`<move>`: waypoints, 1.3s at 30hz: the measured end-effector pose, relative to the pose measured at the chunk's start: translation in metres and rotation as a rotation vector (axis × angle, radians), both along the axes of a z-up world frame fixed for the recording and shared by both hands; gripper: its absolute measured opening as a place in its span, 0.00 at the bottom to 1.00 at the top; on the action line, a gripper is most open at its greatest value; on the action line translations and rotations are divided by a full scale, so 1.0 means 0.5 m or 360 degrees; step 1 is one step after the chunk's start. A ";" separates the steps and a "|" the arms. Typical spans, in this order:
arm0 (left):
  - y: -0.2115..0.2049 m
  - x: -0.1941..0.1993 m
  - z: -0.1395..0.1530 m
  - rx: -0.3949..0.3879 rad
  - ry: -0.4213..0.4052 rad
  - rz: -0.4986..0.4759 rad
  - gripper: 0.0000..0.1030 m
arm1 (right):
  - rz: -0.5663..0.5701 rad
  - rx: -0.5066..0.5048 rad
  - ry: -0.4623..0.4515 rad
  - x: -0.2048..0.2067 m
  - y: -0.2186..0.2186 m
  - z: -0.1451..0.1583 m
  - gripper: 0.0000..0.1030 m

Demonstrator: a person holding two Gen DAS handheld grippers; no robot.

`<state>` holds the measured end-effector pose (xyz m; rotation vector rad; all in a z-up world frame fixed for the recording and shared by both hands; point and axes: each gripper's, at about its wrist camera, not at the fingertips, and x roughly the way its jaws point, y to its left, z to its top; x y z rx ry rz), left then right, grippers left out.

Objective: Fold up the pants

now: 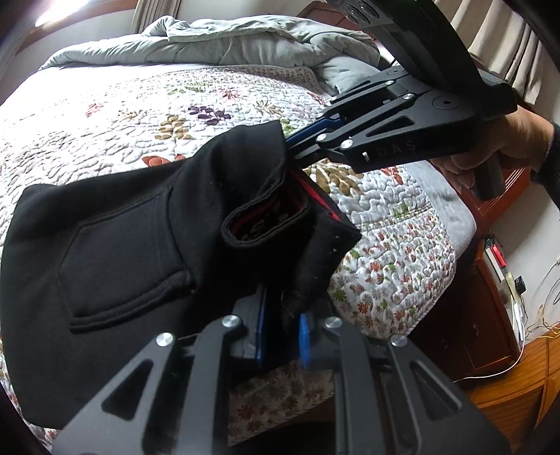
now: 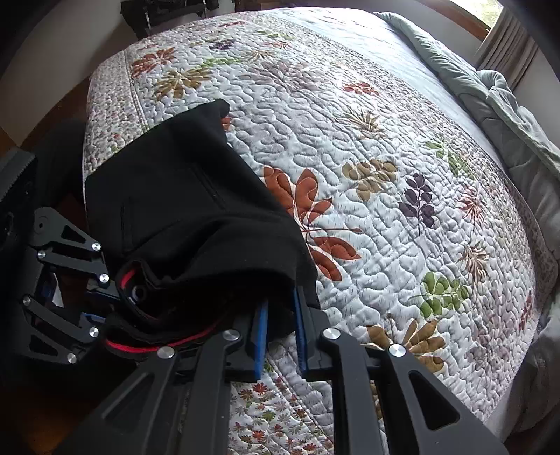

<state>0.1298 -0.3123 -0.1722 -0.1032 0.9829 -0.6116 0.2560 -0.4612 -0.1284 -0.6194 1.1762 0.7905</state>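
**Black pants held at the bed's edge**

Quilted bedspread (image 2: 367,147) fills both views, pale with a stitched pebble pattern and scattered leaves in rust, olive, purple and green, and a border band of small flowers running along the mattress edge. At the far end of the bed lies a bunched grey-green duvet (image 1: 245,42). Curtains (image 1: 504,42) hang by the wall in the left wrist view, and daylight comes in at a window (image 2: 490,14) in the right wrist view. Down beside the bed there's wooden furniture (image 1: 490,315), a wood floor, some thin cables, and a strip with a red switch (image 1: 498,257).

Now the pants (image 1: 122,245): black, thick fabric, draped over the near edge of the bed, a patch pocket facing up. The waistband is bunched up between the two tools, red trim showing inside it, with white lettering there too small to read.

Left gripper (image 1: 283,329) has its blue-padded fingers closed on a fold of the black cloth at the waist. Right gripper (image 2: 281,332) likewise: fingers pinched on the waistband edge, cloth running between the pads. In the left wrist view a hand (image 1: 497,147) grips the right tool's handle, and faint raised letters "DAS" show on its black frame.
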 end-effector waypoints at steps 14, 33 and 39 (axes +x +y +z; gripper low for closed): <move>-0.002 -0.003 -0.018 0.0049 0.0005 -0.0047 0.16 | -0.0124 0.0021 0.0025 -0.020 -0.031 -0.037 0.14; 0.322 0.025 0.050 -0.0379 0.0083 0.0116 0.84 | -0.1436 0.1004 0.0632 -0.092 -0.237 -0.057 0.79; 0.451 0.090 0.008 -0.0392 0.0186 0.0338 0.85 | -0.1569 0.1290 0.0752 -0.135 -0.207 -0.162 0.85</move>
